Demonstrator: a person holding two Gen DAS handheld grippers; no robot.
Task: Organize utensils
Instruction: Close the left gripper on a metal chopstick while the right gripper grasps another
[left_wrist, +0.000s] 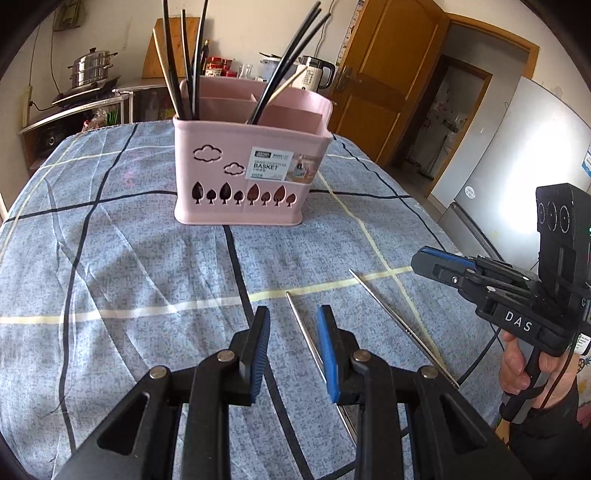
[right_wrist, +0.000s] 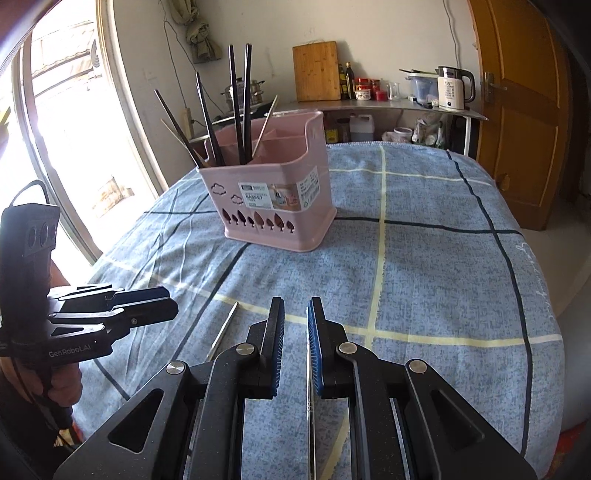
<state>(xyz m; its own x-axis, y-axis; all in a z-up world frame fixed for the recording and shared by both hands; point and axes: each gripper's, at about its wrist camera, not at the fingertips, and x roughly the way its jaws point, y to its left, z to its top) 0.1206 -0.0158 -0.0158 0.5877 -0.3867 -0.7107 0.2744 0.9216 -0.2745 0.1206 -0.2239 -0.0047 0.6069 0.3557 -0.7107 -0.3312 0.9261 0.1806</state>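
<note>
While both grippers hang low over the table (left_wrist: 110, 258), neither one holds anything; left gripper (left_wrist: 293, 314) has its blue pads apart with only cloth showing between the tips; right gripper (right_wrist: 295, 306) has a narrower gap, also not clamped on anything.

Two metal chopsticks lie loose on the blue checked tablecloth (right_wrist: 424, 258); one chopstick (left_wrist: 301, 325) runs under the left gripper, passing just beside the blue pad on the right in the left wrist view; can't tell if it touches; the other chopstick (left_wrist: 399, 321) lies a bit further right, roughly parallel, between the two grippers. From the right wrist view, a thin metal rod (right_wrist: 309, 406) shows in the gap between the right gripper's fingers, lower down near the jaw roots; whether it's on the cloth or in contact, can't tell.

Pink utensil basket (left_wrist: 251, 177) stands upright further back on the table, well apart from both grippers; cloud and tree cutouts plus a label on its front; dark chopsticks (left_wrist: 177, 74) stand tilted in its compartments at the near-left and the middle; a pale one leans among them.

A person's hand (left_wrist: 524, 369) grips the right gripper's handle; kettle (right_wrist: 454, 88) and cutting board (right_wrist: 316, 70) on the counter behind.
</note>
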